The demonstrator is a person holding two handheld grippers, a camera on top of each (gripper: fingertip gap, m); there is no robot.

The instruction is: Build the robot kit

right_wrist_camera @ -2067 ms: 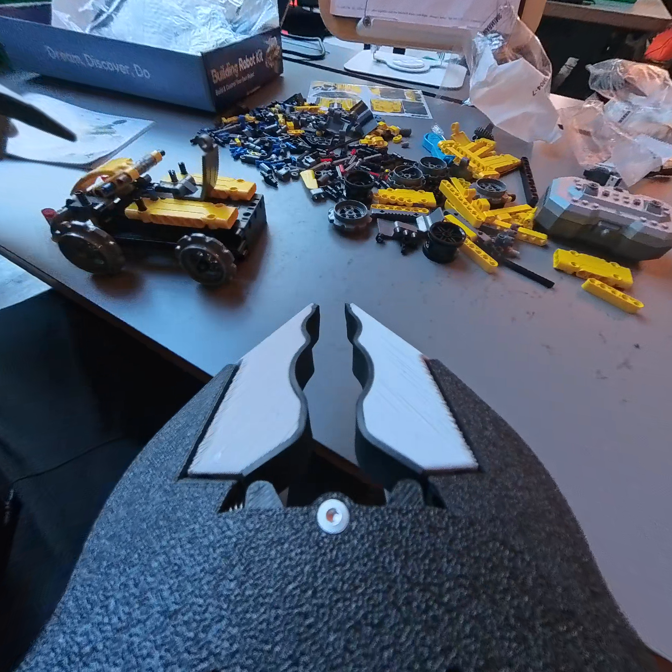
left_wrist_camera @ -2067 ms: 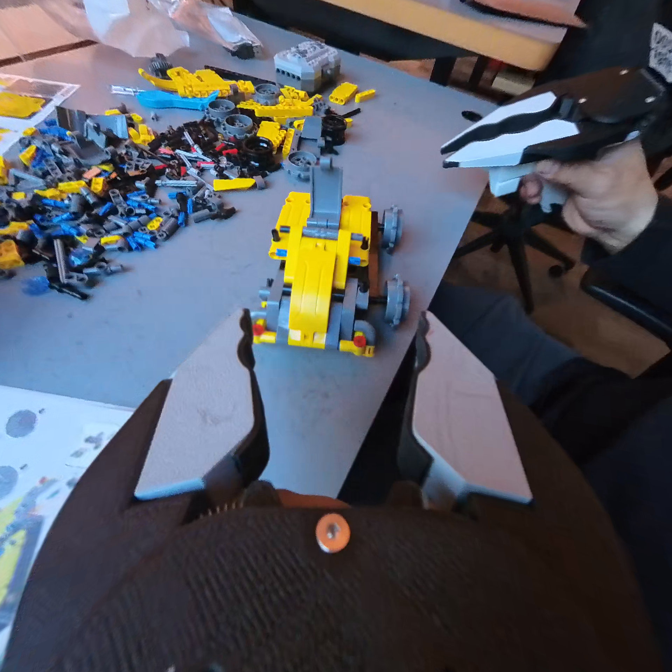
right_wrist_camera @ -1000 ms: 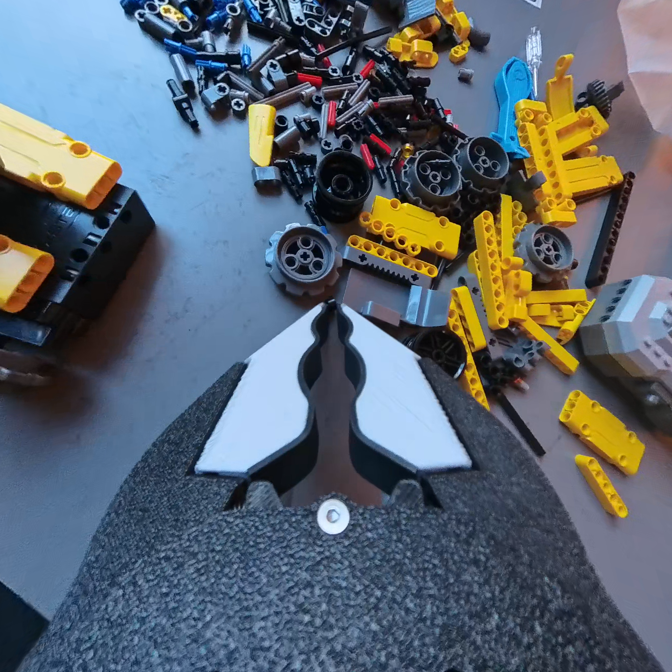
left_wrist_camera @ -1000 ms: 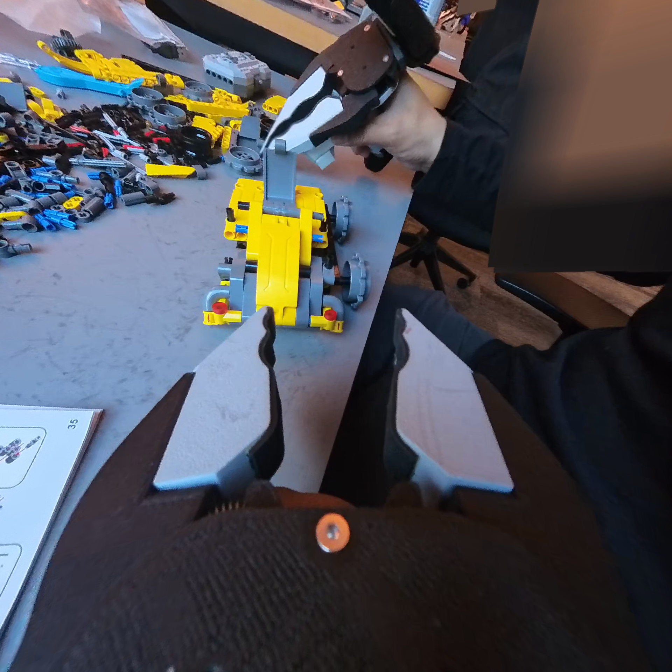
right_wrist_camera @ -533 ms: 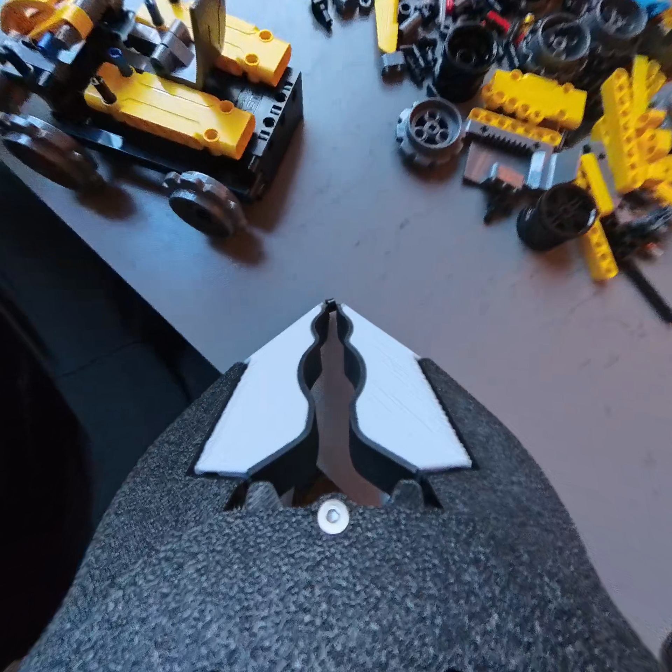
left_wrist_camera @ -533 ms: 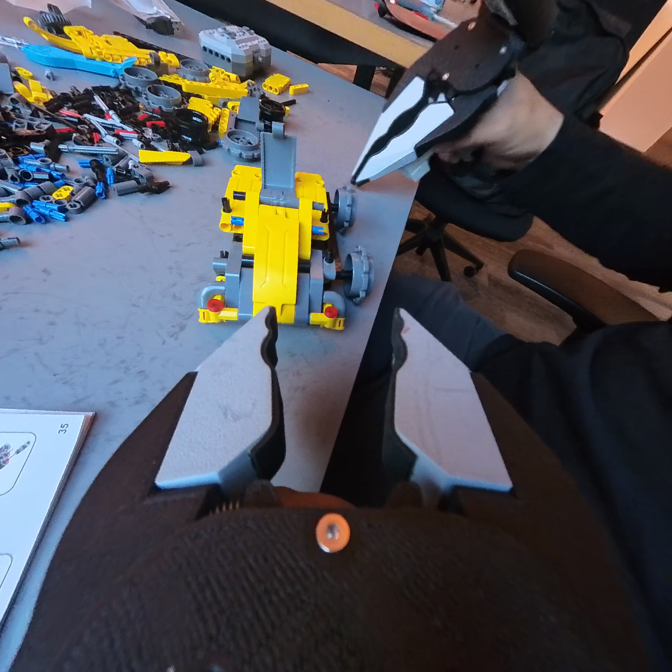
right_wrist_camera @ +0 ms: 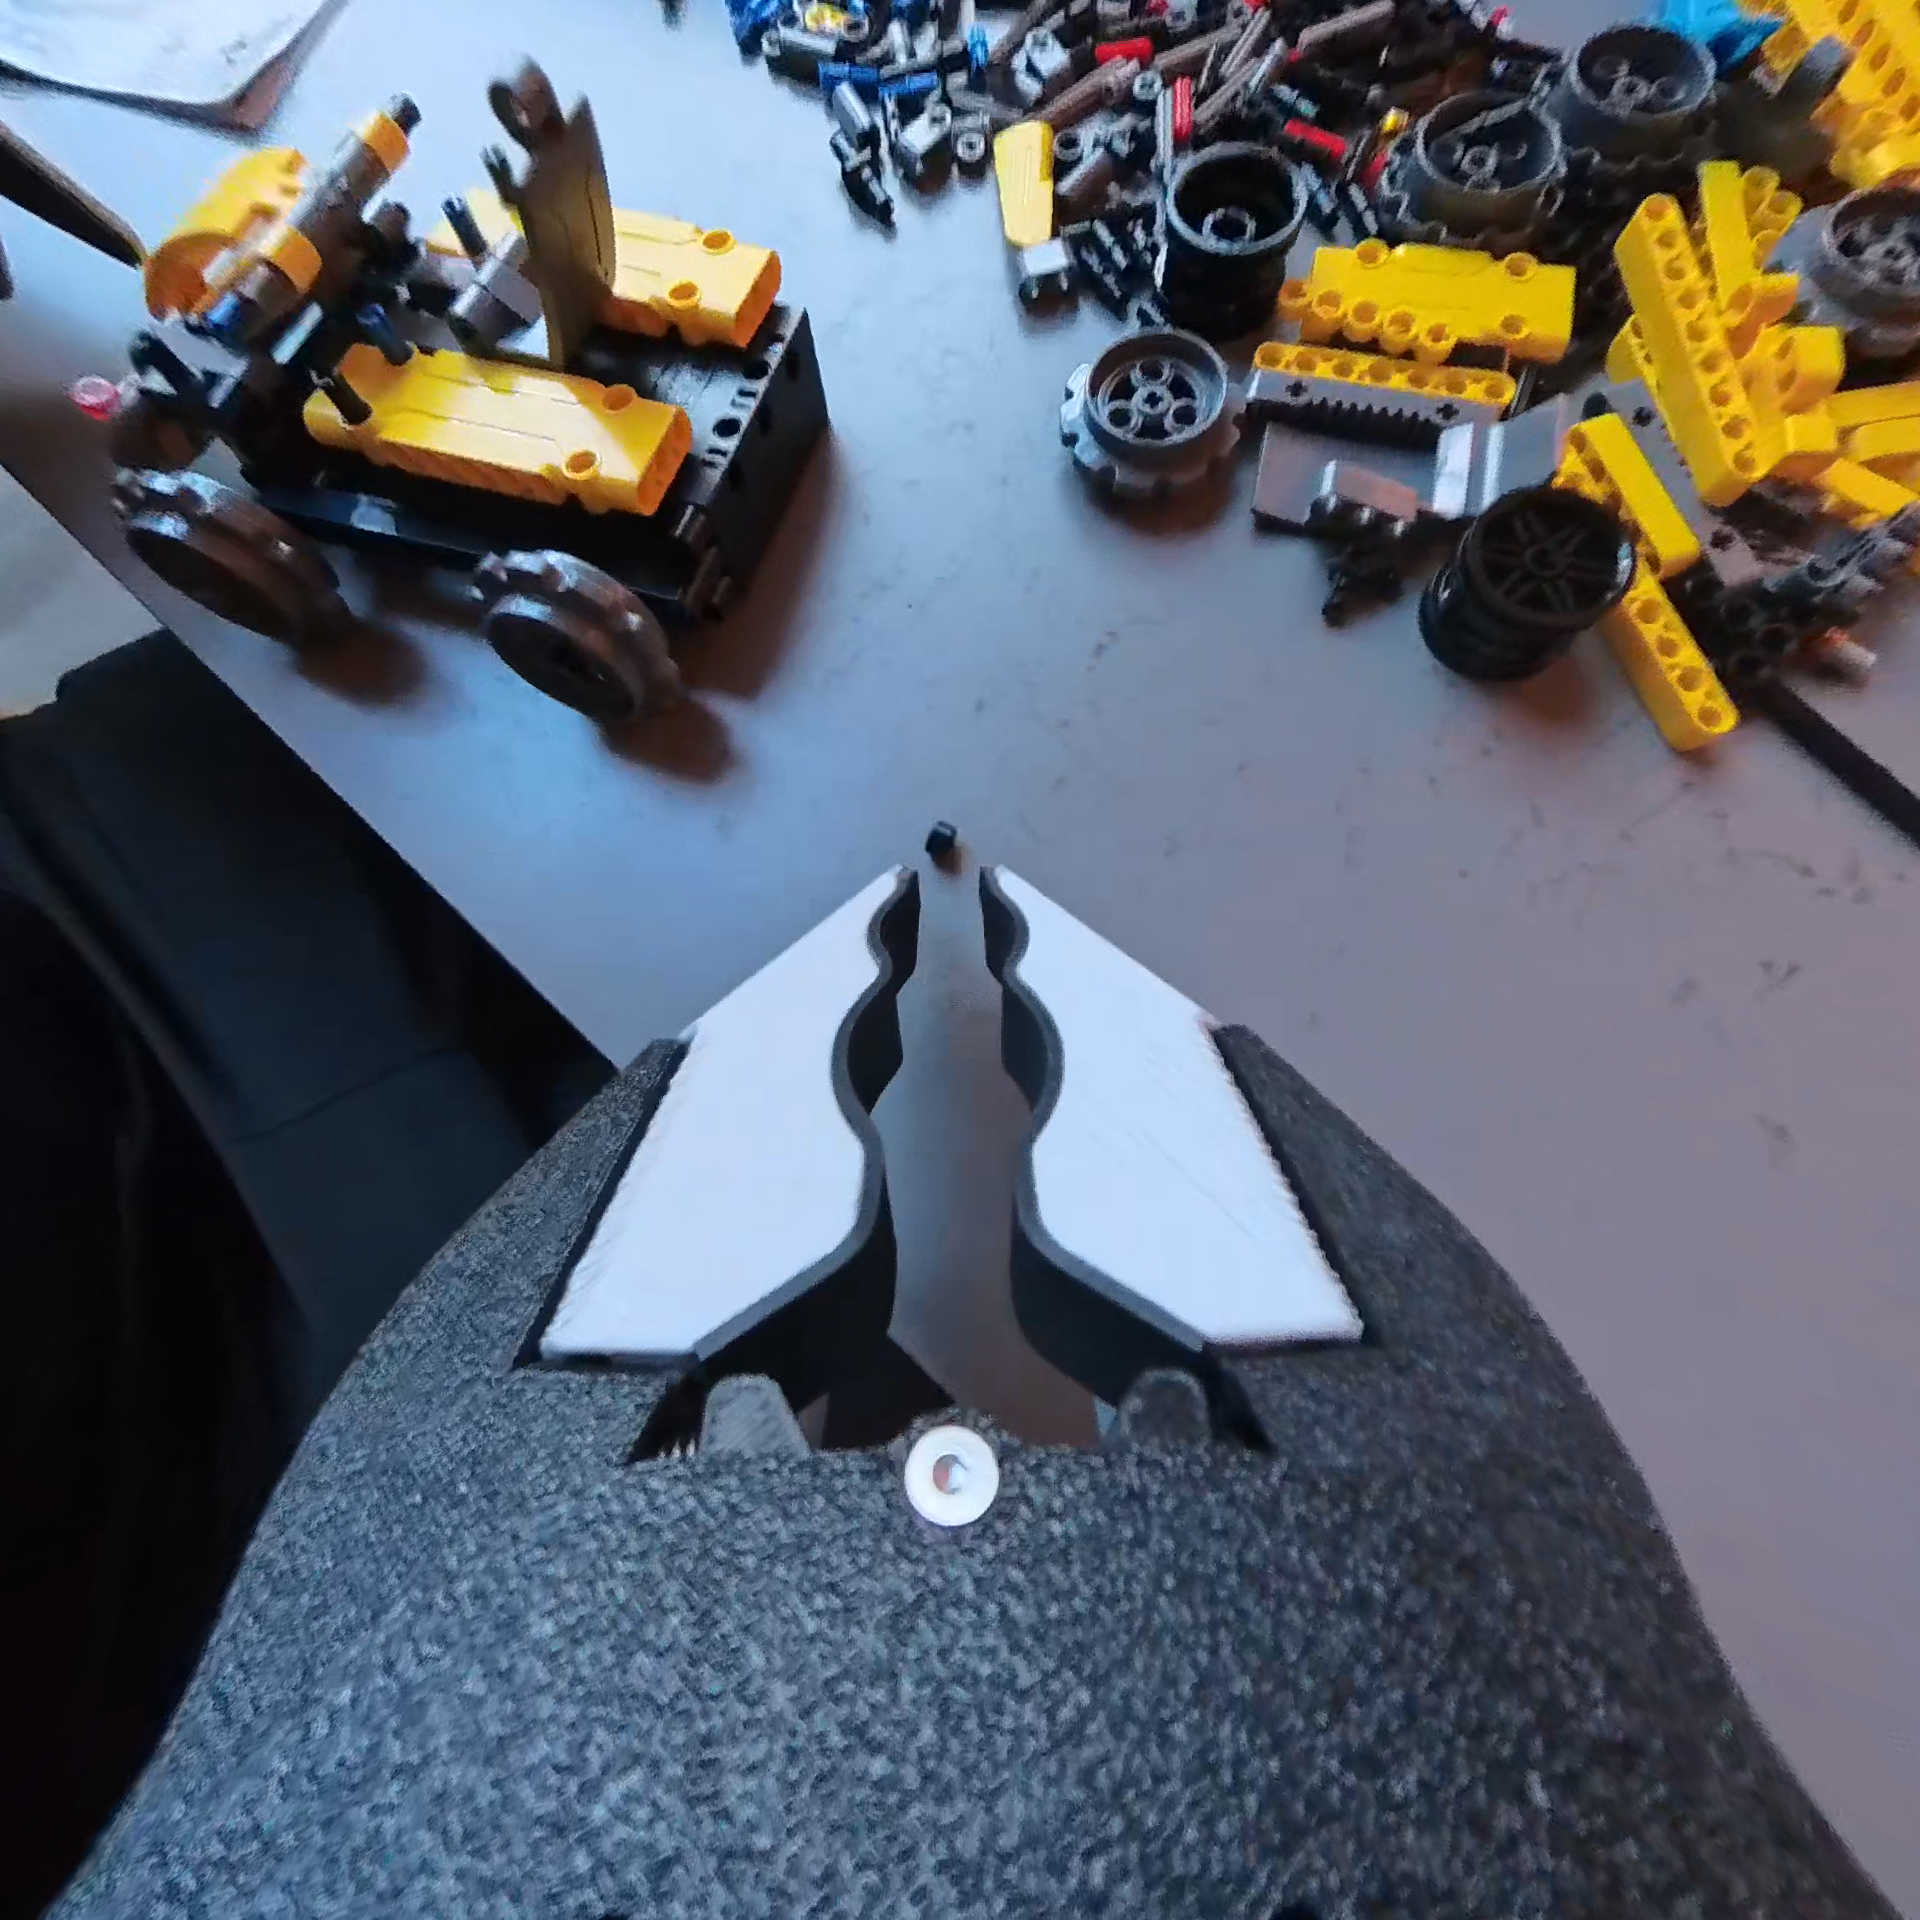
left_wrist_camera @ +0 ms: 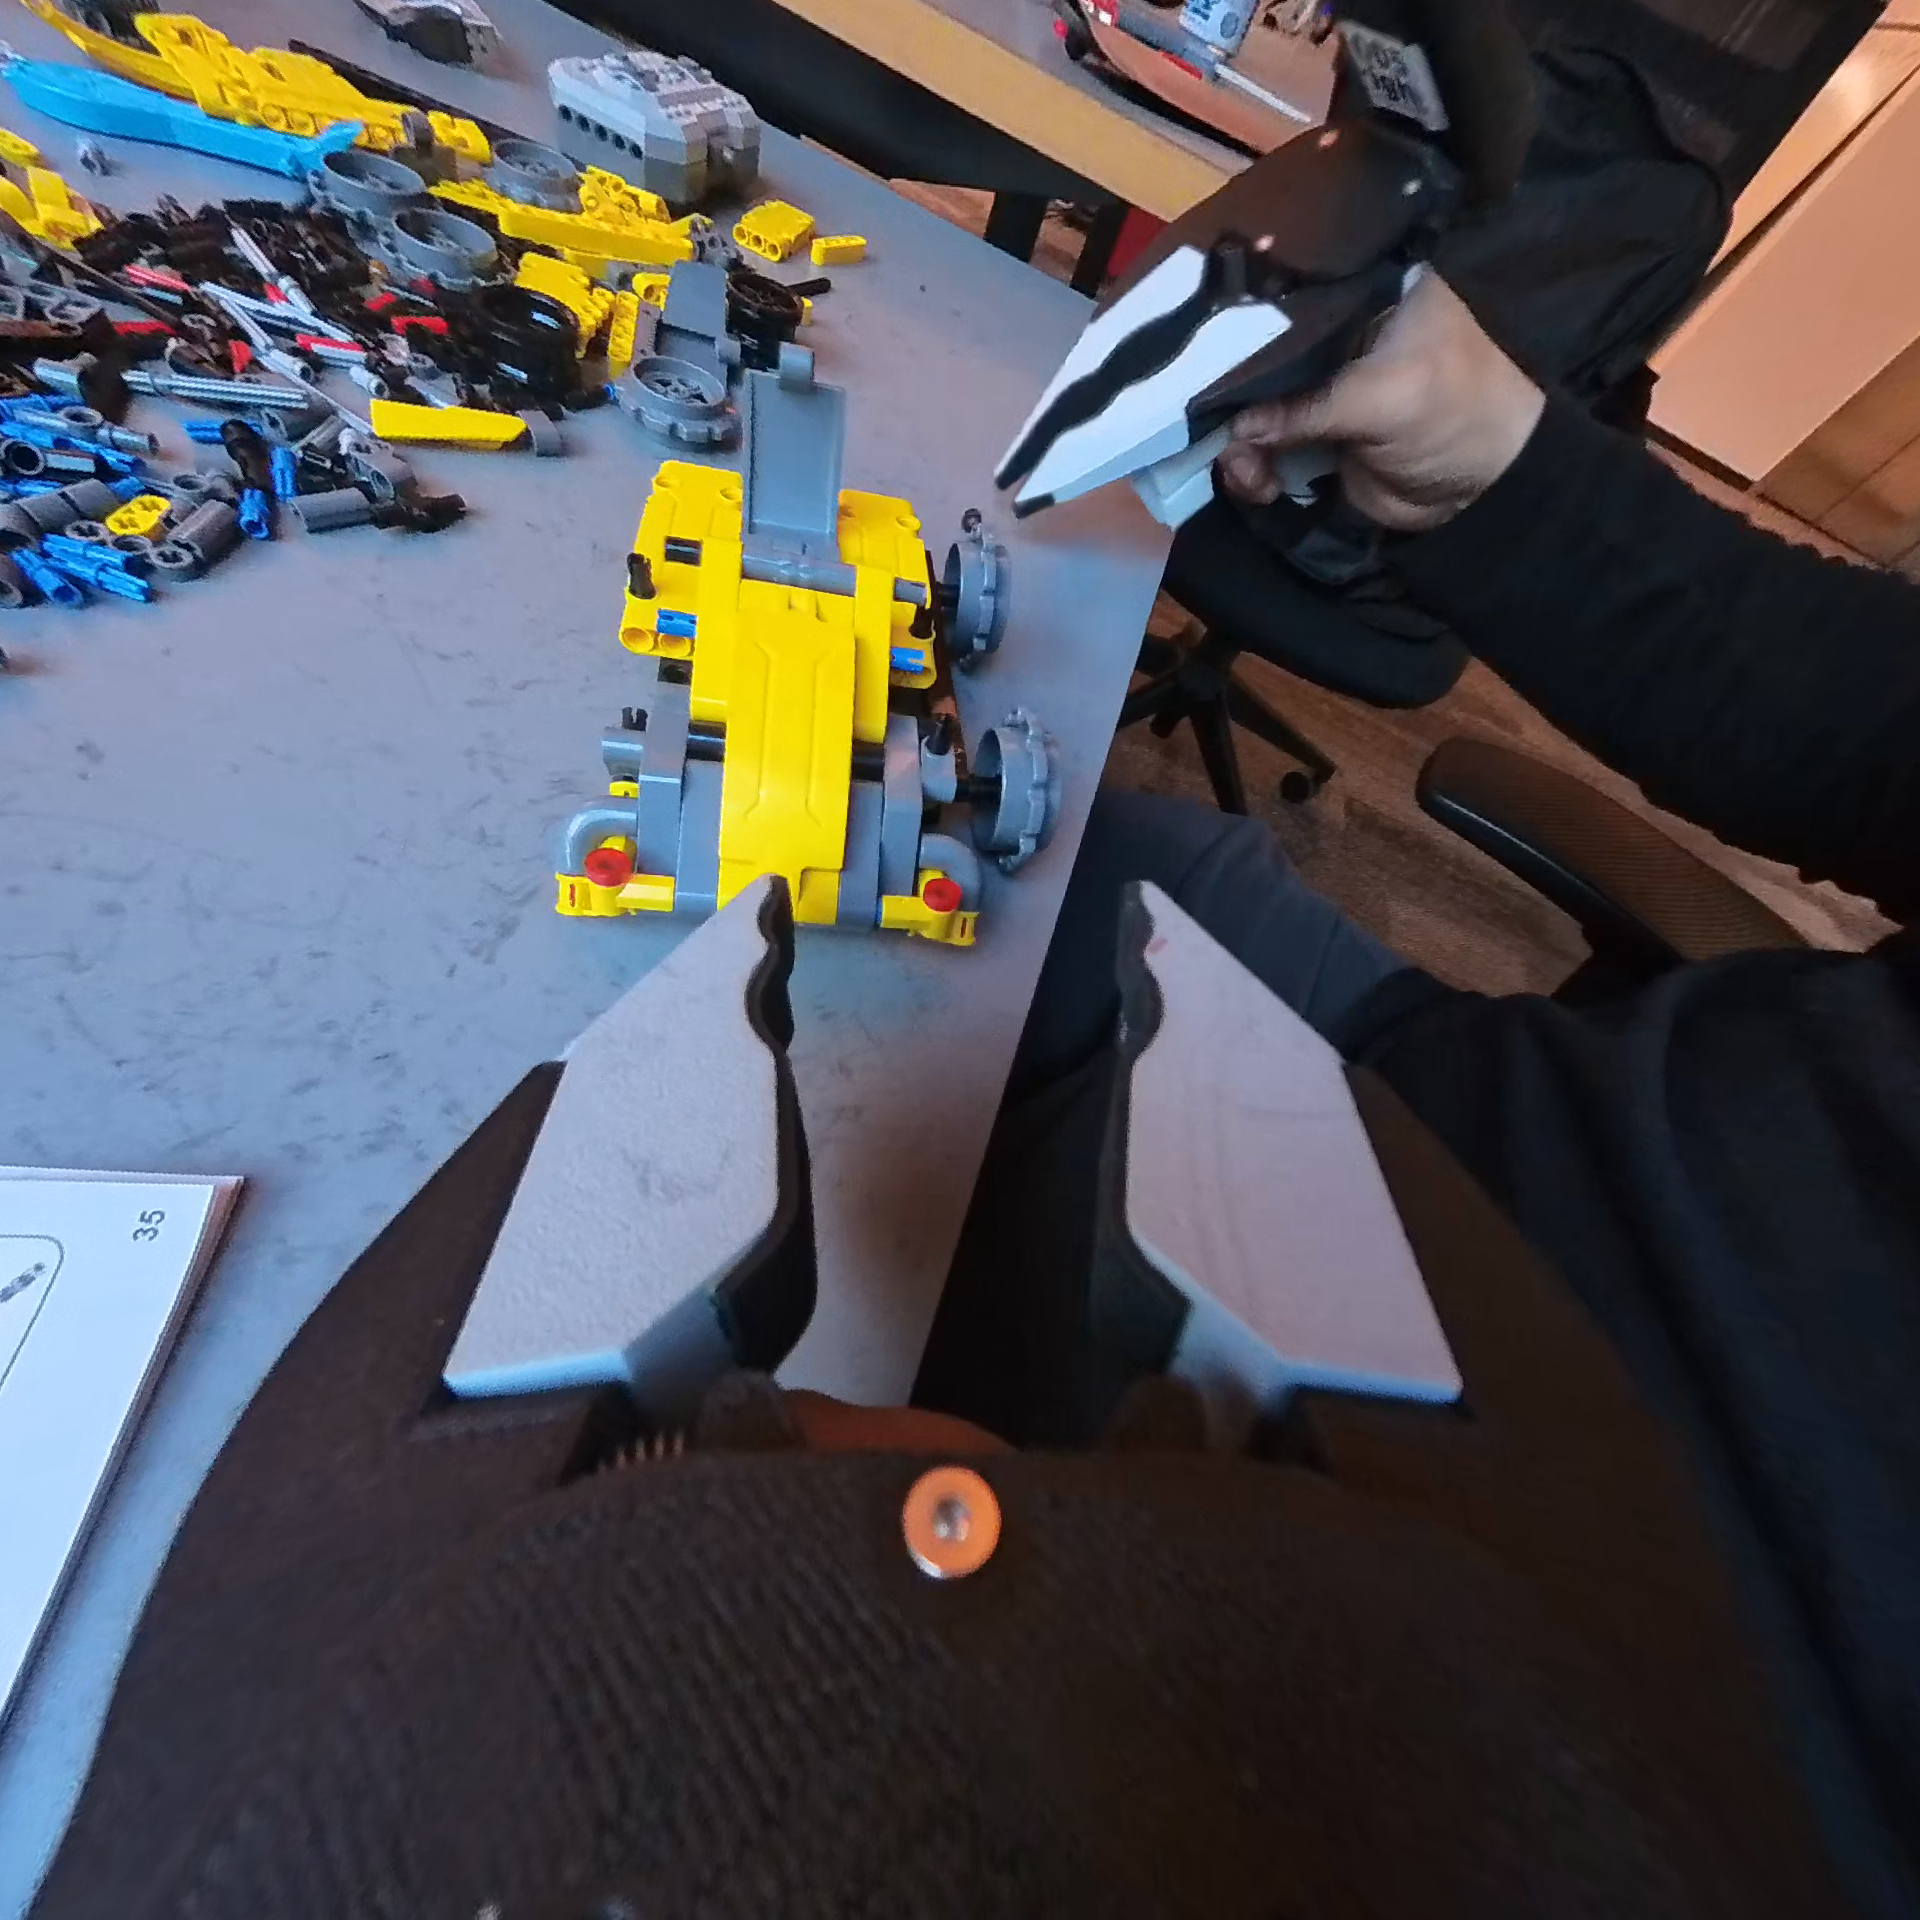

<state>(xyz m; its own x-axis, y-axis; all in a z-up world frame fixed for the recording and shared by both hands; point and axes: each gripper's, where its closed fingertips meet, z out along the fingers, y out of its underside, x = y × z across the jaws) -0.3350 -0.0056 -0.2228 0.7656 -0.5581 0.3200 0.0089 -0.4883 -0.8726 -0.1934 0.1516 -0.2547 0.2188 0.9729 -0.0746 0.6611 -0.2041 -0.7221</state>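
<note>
Jaws first: left gripper (left_wrist_camera: 951, 914) stands wide apart, nothing between the pads, hovering over the table edge just behind the yellow-and-grey brick-built vehicle with grey toothed wheels (left_wrist_camera: 774, 707). One finger sits over the grey tabletop (left_wrist_camera: 260, 831), the other hangs past the edge above a dark trouser leg. White instruction booklet (left_wrist_camera: 94, 1351) lies to its left, well apart.

Vehicle is parked right at the table edge, grey upright plate (left_wrist_camera: 792, 457) standing at its far end. Judgement: any grab from this side should straddle the body, not the wheels, and not shove it toward the edge.

Right gripper (right_wrist_camera: 949, 883) is slightly parted, a narrow gap at the tips, gripping nothing. A tiny black peg-like piece (right_wrist_camera: 941, 837) sits just ahead of the tips; cannot tell whether it rests on the table or hangs in the air. If that piece is the target, my read: come straight down and close slowly, since it's small enough to squirt out.

Farther right: loose pile of yellow perforated beams (right_wrist_camera: 1683, 343), black tyres (right_wrist_camera: 1527, 582) and a grey toothed wheel (right_wrist_camera: 1151, 416), near but clear of the tips.
</note>
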